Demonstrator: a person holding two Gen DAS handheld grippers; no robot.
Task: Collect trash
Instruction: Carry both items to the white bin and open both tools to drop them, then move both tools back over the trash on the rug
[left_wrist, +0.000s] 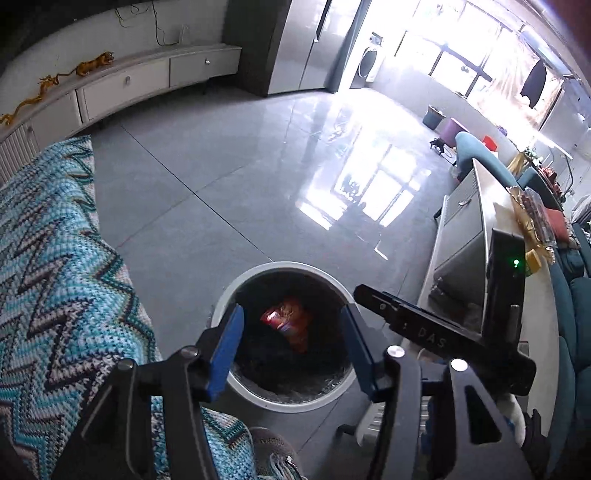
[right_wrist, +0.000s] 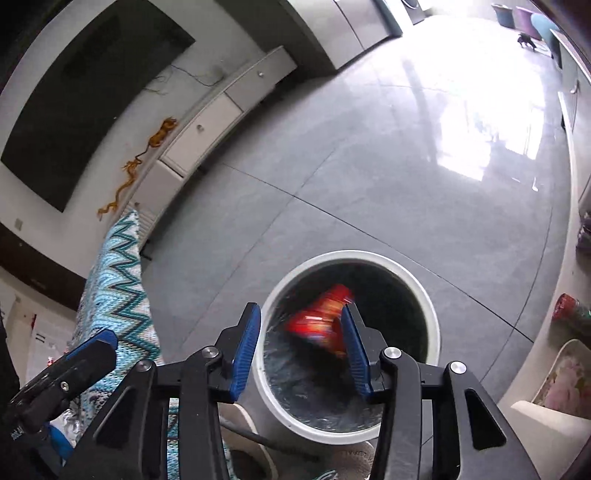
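A round white trash bin (left_wrist: 334, 282) with a dark liner stands on the grey floor below both grippers; it also shows in the right wrist view (right_wrist: 424, 291). A red-orange snack wrapper (left_wrist: 286, 321) lies inside the bin. In the right wrist view the wrapper (right_wrist: 321, 317) is motion-blurred, in the air over the bin mouth beside the right finger pad. My left gripper (left_wrist: 291, 343) is open and empty above the bin. My right gripper (right_wrist: 301, 349) is open above the bin. The right gripper's body (left_wrist: 436, 332) shows in the left wrist view.
A blue zigzag knitted throw (left_wrist: 55, 277) covers a seat at the left. A low white TV cabinet (left_wrist: 125, 85) runs along the far wall. A white table (left_wrist: 513, 295) with packets stands at the right, with a teal sofa (left_wrist: 569, 332) behind it.
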